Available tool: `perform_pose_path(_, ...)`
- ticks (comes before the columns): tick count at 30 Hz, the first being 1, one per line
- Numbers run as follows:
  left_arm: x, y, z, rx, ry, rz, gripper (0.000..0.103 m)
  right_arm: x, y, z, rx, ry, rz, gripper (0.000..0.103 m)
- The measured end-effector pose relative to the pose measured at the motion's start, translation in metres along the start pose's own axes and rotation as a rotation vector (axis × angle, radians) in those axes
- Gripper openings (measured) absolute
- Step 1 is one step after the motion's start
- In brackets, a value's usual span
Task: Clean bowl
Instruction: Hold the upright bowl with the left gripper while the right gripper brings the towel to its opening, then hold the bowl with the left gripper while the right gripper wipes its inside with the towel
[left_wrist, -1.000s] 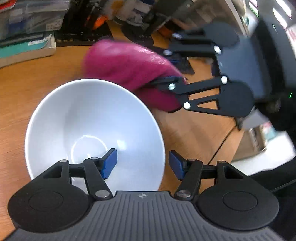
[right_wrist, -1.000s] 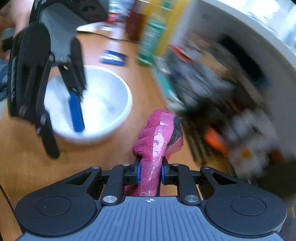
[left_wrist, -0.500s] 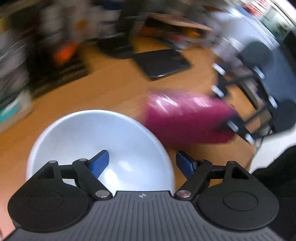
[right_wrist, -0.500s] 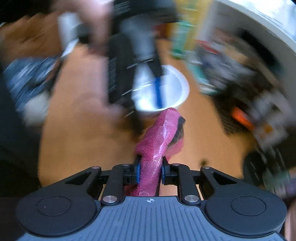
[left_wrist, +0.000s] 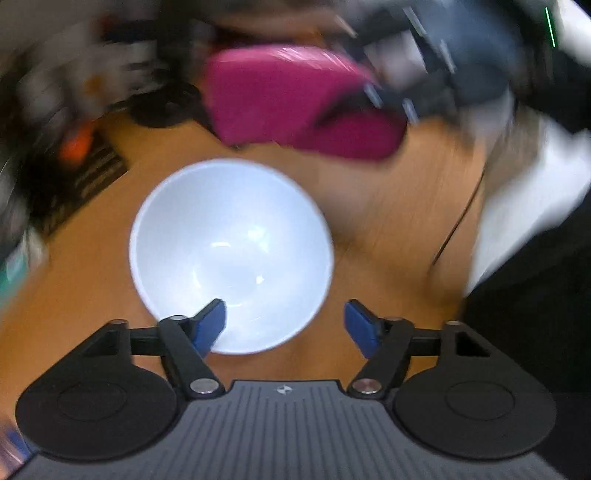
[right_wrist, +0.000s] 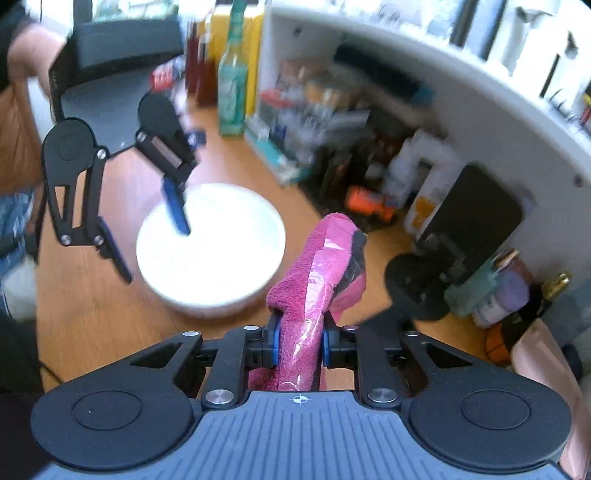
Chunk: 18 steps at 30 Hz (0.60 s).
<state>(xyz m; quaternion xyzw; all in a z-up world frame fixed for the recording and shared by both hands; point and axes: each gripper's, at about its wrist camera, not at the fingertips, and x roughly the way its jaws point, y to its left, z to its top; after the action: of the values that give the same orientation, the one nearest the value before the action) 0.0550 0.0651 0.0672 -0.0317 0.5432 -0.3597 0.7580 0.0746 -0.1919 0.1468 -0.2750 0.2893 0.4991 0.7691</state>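
The round white ceramic bowl (left_wrist: 231, 254) sits upright on the orange-brown wooden table (left_wrist: 388, 229), and its inside looks bare and glossy. The left gripper (left_wrist: 284, 326) hangs above the bowl's near rim; its jaws have just been opening and now stand wide, one blue pad over the bowl's inner wall and the other outside the rim, neither pressing on it. A second ago those jaws were narrower and much closer to the rim, so the bowl has been let go and the gripper is lifting away.

The right gripper (right_wrist: 300, 347) has its jaws nearly closed on the folded magenta terry cloth (right_wrist: 317, 280), which stands up between the pads. Earlier the cloth was just at the bowl's rim; now it is held in the air just beyond the bowl's far edge in the left wrist view (left_wrist: 295, 99), clear of it.

With both grippers drawing back from the bowl, the wiping pass appears finished, or a fresh hold on the bowl is being prepared. Heavy blur hides any remaining marks inside the bowl.
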Motion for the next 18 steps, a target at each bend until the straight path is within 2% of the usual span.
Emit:
perform_pose_path(1, -0.008, 0.011, -0.005, -0.093, -0.045, -0.015, 0.086, -0.002, 0.000, 0.002, -0.001, -0.004, 0.006, 0.021)
perform_pose_path(3, -0.014, 0.031, -0.019, -0.261, -0.102, -0.022, 0.086, -0.012, -0.003, 0.019, 0.036, -0.020, 0.110, 0.021)
perform_pose_path(6, -0.001, 0.045, -0.032, -0.365, -0.100, 0.037, 0.084, 0.005, 0.000, 0.039, 0.099, 0.034, 0.262, 0.021)
perform_pose_path(9, 0.023, 0.042, -0.024, -0.334, -0.061, 0.078, 0.077, 0.045, 0.004, 0.056, 0.106, 0.150, 0.333, 0.021)
perform_pose_path(10, 0.030, 0.040, -0.021, -0.315, -0.056, 0.098, 0.067, 0.059, 0.005, 0.061, 0.106, 0.193, 0.347, 0.021)
perform_pose_path(11, 0.036, 0.037, -0.018, -0.291, -0.050, 0.126, 0.051, 0.075, 0.004, 0.065, 0.106, 0.244, 0.365, 0.021)
perform_pose_path(12, 0.043, 0.035, -0.014, -0.245, -0.037, 0.176, 0.047, 0.087, 0.006, 0.069, 0.095, 0.282, 0.365, 0.021)
perform_pose_path(13, 0.050, 0.032, -0.013, -0.212, -0.032, 0.211, 0.045, 0.096, 0.007, 0.073, 0.078, 0.311, 0.356, 0.021)
perform_pose_path(14, 0.056, 0.030, -0.013, -0.198, -0.036, 0.225, 0.036, 0.105, 0.008, 0.076, 0.061, 0.340, 0.346, 0.021)
perform_pose_path(16, 0.065, 0.029, -0.013, -0.158, -0.030, 0.255, 0.033, 0.123, 0.010, 0.083, 0.025, 0.396, 0.325, 0.021)
perform_pose_path(18, 0.068, 0.031, -0.013, -0.141, -0.024, 0.256, 0.034, 0.124, 0.019, 0.083, -0.076, 0.376, 0.212, 0.021)
